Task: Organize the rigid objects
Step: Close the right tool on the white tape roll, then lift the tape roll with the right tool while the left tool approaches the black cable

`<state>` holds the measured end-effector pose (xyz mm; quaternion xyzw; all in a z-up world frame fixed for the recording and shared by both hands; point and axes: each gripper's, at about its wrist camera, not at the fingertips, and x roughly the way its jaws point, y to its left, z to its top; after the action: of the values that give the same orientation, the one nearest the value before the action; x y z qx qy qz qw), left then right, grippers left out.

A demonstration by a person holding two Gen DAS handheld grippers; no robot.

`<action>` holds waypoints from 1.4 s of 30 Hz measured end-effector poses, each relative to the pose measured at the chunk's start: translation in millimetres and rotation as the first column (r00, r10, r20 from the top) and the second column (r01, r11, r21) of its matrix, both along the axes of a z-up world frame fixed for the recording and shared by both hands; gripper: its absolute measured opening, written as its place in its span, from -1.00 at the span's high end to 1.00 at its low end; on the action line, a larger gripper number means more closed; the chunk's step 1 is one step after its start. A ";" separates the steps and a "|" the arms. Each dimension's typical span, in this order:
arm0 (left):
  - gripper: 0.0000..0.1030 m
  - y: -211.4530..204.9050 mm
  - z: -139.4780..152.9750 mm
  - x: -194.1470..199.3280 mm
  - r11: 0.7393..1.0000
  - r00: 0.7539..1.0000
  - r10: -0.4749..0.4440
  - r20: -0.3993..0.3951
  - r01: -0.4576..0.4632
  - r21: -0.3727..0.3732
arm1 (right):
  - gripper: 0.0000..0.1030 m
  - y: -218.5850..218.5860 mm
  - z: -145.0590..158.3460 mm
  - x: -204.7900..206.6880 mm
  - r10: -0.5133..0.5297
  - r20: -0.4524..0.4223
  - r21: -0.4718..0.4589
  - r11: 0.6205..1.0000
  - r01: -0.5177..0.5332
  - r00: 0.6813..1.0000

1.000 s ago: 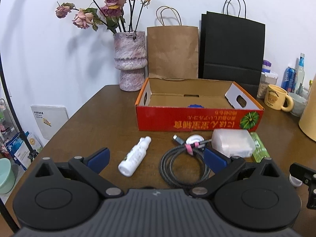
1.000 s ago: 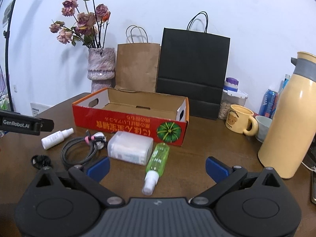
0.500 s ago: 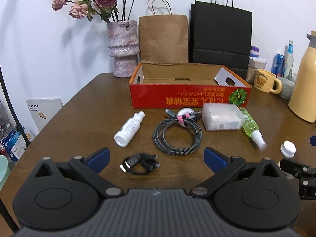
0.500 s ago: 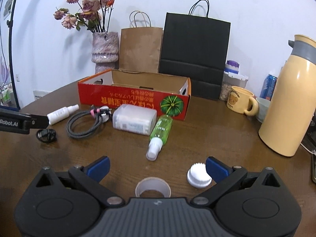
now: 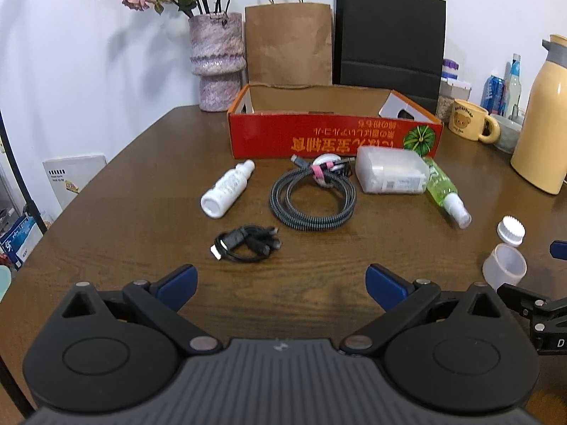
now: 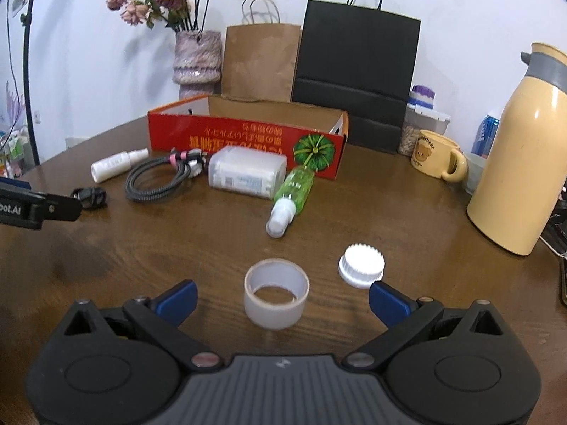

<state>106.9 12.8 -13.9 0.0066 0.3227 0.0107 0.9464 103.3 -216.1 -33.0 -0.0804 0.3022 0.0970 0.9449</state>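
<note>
**Both hand-held grippers pulled back from the box**

Since a second ago both cameras have drawn away from the red box (image 5: 333, 138): the small black cable, the clear cup and the white cap, unseen then, now show in front of it.

The left hand-held gripper (image 5: 280, 285) hangs wide and empty above the desk (image 5: 106, 219). The right hand-held gripper (image 6: 281, 299) is also wide and empty, with the clear cup (image 6: 275, 297) standing between its fingers and the white cap (image 6: 361, 265) just beside its right finger.

Nearer than the box, the black cable (image 5: 246, 242) lies closest to the left gripper. Beyond it a white bottle (image 5: 226, 189) lies on its side, left of the coiled grey cable (image 5: 312, 198). A clear case (image 5: 389, 175) sits against the box front, with a green spray bottle (image 5: 444, 191) lying at its right, nozzle toward the camera.

Behind the box stand a vase (image 5: 216, 62), a brown bag (image 5: 288, 44) and a black bag (image 5: 389, 40). Right of it are a mug (image 6: 437, 159) and a yellow flask (image 6: 521, 148).
</note>
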 end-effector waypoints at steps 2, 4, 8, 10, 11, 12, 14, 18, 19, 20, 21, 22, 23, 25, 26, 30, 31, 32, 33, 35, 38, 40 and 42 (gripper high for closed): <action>-1.00 -0.5 -2.5 -2.1 1.000 1.000 -0.003 -0.004 0.003 0.001 | -1.00 -0.4 -4.0 2.0 0.005 -0.012 -0.007 1.000 -0.005 1.000; -1.00 -1.0 -4.0 -4.0 1.000 1.000 -0.004 -0.005 0.004 0.002 | -1.00 -1.1 -6.7 4.8 0.006 -0.019 -0.014 1.000 -0.006 1.000; -1.00 -2.1 -5.2 -6.3 1.000 1.000 -0.010 -0.004 0.010 -0.002 | -0.95 -3.3 -8.8 12.2 0.004 -0.027 0.002 1.000 -0.004 1.000; -1.00 -2.4 -5.8 -8.2 1.000 1.000 -0.016 -0.004 0.016 -0.009 | -0.91 -4.9 -9.3 15.3 0.001 -0.030 0.010 1.000 -0.001 1.000; -1.00 -3.0 -5.9 -9.1 1.000 1.000 -0.020 -0.004 0.020 -0.011 | -0.87 -5.3 -9.6 16.5 -0.001 -0.031 0.013 1.000 0.001 1.000; -1.00 -4.0 -6.4 -9.5 1.000 1.000 -0.021 -0.004 0.021 -0.009 | -0.86 -6.1 -10.4 17.5 -0.002 -0.035 0.020 1.000 0.003 0.999; -1.00 -5.4 -7.4 -9.9 1.000 1.000 -0.026 -0.005 0.026 -0.008 | -0.81 -6.8 -11.5 19.9 -0.004 -0.042 0.030 1.000 0.005 0.999; -1.00 -7.1 -8.7 -9.9 1.000 1.000 -0.030 -0.009 0.030 -0.009 | -0.64 -7.6 -13.1 23.0 -0.005 -0.048 0.040 0.999 0.007 0.999; -1.00 -7.5 -8.8 -9.9 1.000 1.000 -0.030 -0.010 0.030 -0.010 | -0.57 -7.5 -13.3 23.8 -0.004 -0.051 0.043 0.999 0.006 0.999; -1.00 -7.3 -8.8 -9.8 1.000 1.000 -0.030 -0.009 0.030 -0.010 | -0.43 -7.4 -13.6 24.4 0.000 -0.054 0.046 0.999 0.002 0.999; -1.00 -7.4 -8.8 -9.8 0.999 0.999 -0.031 -0.009 0.030 -0.009 | -0.31 -7.4 -14.0 24.9 0.009 -0.056 0.054 0.999 -0.006 0.998; -1.00 -7.4 -9.0 -9.6 0.999 0.999 -0.031 -0.008 0.031 -0.009 | 0.02 -8.2 -13.1 24.9 0.023 -0.058 0.074 0.997 -0.019 0.998; -1.00 -7.5 -9.2 -9.4 1.000 1.000 -0.030 -0.008 0.030 -0.009 | 0.18 -8.2 -12.6 25.5 0.033 -0.062 0.088 0.996 -0.027 0.998; -1.00 -7.7 -9.6 -9.2 1.000 1.000 -0.028 -0.010 0.028 -0.009 | 0.18 -6.1 -11.7 25.9 0.028 -0.051 0.079 0.997 -0.024 0.998; -1.00 -7.4 -9.7 -8.9 1.000 1.000 -0.027 -0.010 0.027 -0.010 | 0.18 -4.9 -11.3 25.6 0.027 -0.041 0.073 0.997 -0.024 0.999; -1.00 -5.0 -9.6 -6.5 1.000 1.000 -0.022 -0.013 0.022 -0.013 | 0.18 0.3 -6.4 24.4 0.039 -0.012 0.075 0.996 -0.038 0.999; -1.00 -4.5 -9.7 -6.1 1.000 1.000 -0.020 -0.013 0.020 -0.014 | 0.18 1.5 -5.2 24.4 0.040 -0.005 0.075 0.996 -0.040 0.999; -1.00 -3.8 -9.7 -5.6 1.000 1.000 -0.019 -0.013 0.019 -0.016 | 0.18 3.0 -3.7 24.7 0.042 0.001 0.075 0.996 -0.042 0.999; -1.00 -3.2 -9.8 -5.2 1.000 1.000 -0.018 -0.012 0.018 -0.015 | 0.18 4.9 -1.9 25.1 0.045 0.007 0.076 0.996 -0.046 0.999; -1.00 -2.3 -9.9 -3.5 1.000 1.000 -0.013 -0.013 0.012 -0.012 | 0.18 8.1 0.7 26.5 0.050 0.017 0.075 0.996 -0.051 0.999; -1.00 0.7 -10.3 -0.3 1.000 1.000 -0.009 -0.015 0.009 -0.014 | 0.18 13.9 4.6 29.2 0.061 0.029 0.075 0.995 -0.063 0.998; -1.00 3.6 -10.2 3.4 1.000 1.000 -0.003 -0.019 0.003 -0.012 | 0.18 18.1 7.3 31.5 0.064 0.036 0.076 0.995 -0.067 0.997; -1.00 7.0 -10.1 7.2 1.000 1.000 0.006 -0.019 -0.006 -0.009 | 0.18 21.4 9.7 33.6 0.067 0.044 0.077 0.995 -0.070 0.997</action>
<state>114.1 19.8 -24.0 0.0016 0.3318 0.0119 0.9433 136.9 -194.7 -23.3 -0.0556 0.2756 0.1394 0.9495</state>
